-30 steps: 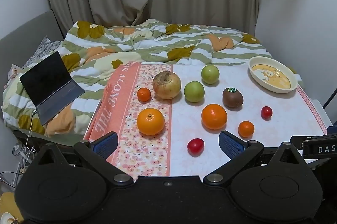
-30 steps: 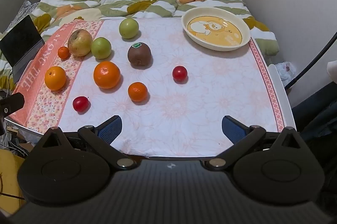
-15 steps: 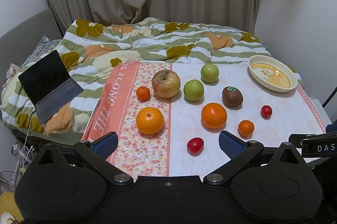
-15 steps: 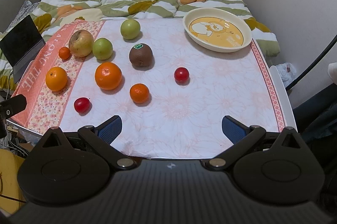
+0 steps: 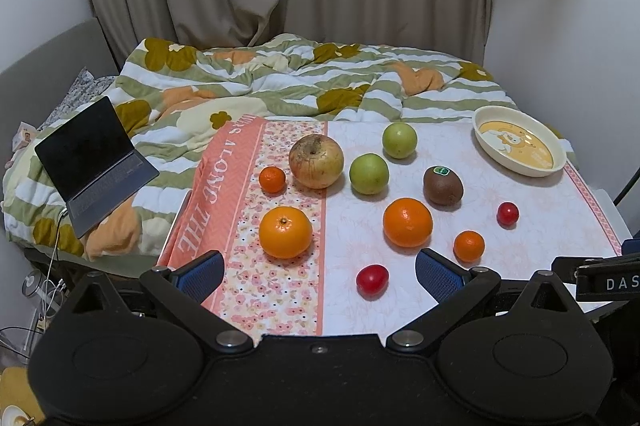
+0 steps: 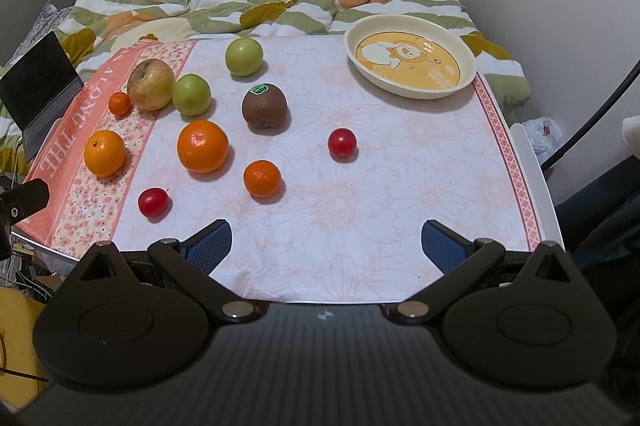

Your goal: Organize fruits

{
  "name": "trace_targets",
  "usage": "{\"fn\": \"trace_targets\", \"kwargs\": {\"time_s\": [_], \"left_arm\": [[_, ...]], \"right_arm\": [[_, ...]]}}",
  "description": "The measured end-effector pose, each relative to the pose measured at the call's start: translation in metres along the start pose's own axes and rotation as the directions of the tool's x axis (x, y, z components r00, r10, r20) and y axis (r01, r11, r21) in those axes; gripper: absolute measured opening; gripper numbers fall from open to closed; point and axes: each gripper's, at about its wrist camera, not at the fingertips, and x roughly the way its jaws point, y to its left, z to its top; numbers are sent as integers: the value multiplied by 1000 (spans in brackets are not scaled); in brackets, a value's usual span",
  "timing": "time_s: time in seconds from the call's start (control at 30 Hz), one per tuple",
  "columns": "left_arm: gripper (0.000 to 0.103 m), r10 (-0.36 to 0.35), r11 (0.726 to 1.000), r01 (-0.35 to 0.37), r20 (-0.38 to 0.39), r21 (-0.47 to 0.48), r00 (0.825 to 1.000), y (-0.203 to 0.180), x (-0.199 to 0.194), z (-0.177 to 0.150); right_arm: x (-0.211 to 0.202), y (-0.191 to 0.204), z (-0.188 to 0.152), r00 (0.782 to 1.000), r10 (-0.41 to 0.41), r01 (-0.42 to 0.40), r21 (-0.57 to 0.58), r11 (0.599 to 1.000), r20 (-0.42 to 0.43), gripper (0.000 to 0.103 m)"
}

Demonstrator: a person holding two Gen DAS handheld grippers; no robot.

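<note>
Fruit lies scattered over the tabletop, none in the cream dish at its far right corner. The russet apple, two green apples and the kiwi sit toward the far edge; oranges and two red tomatoes lie nearer. The left gripper and right gripper hover at the near edge, jaws wide, holding nothing.

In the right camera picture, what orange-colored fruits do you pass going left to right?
Big orange → tiny mandarin → big tangerine → small mandarin.
</note>
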Motion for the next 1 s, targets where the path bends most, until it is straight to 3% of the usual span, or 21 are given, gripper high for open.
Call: {"fn": "trace_targets", "kwargs": {"time_s": [1.0], "left_arm": [[103, 14, 1000, -14, 3, -9, 1000, 3, 1, 0]], "right_arm": [[2, 2, 2, 1000, 3, -3, -3, 1000, -1, 103]]}}
